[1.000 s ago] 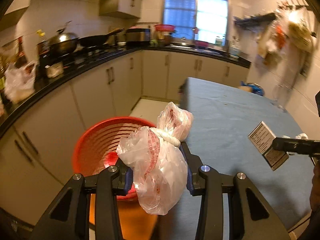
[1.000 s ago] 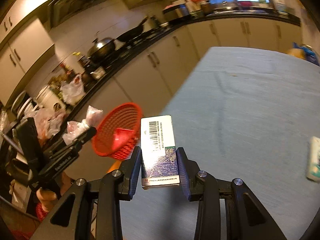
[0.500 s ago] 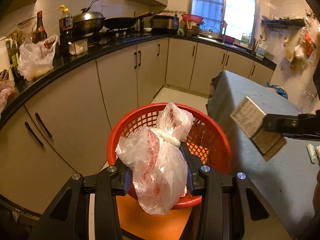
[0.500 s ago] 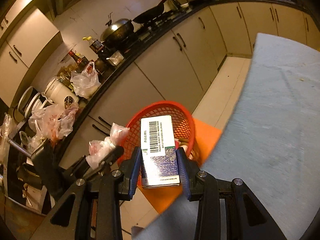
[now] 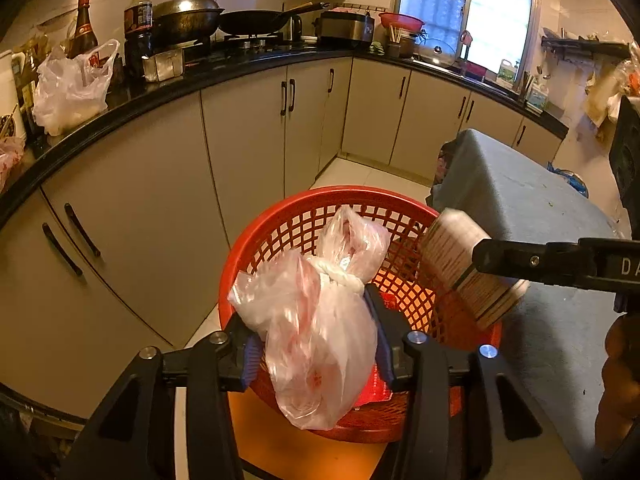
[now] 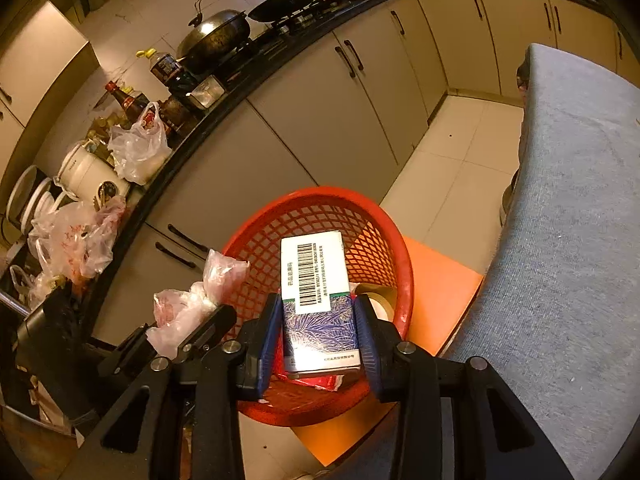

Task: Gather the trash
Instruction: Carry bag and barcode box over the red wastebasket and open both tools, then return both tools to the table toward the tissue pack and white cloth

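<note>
My left gripper [image 5: 316, 336] hangs over the red basket [image 5: 280, 216] with a knotted plastic bag [image 5: 320, 340] between its fingers. The bag is thin, translucent and pinkish with red print, twisted into a white knot near the top, with a smaller lobe above the knot and a fuller belly sagging below the pads. The jaws are opening; the bag is still between them and the pads [image 5: 252, 354] still seem to touch its sides.

My right gripper [image 6: 318, 334] holds a small carton [image 6: 316, 300] upright above the same basket. The carton has a white upper face with a barcode and small print, and a blue leaf pattern lower down. These jaws are opening too, and I see slight gaps between the blue pads and the carton's sides.

The basket is round, open-lattice plastic with a solid rim, standing on an orange stool [image 6: 440, 292]. Inside it lie a roll of tape [image 6: 376, 300] and red scraps.

To the right, the grey-clothed table [image 6: 568, 240] edge runs just beside the basket. To the left stand the cabinet doors [image 5: 120, 216] under a black counter. Pale floor tiles [image 6: 460, 168] lie open beyond the basket.
</note>
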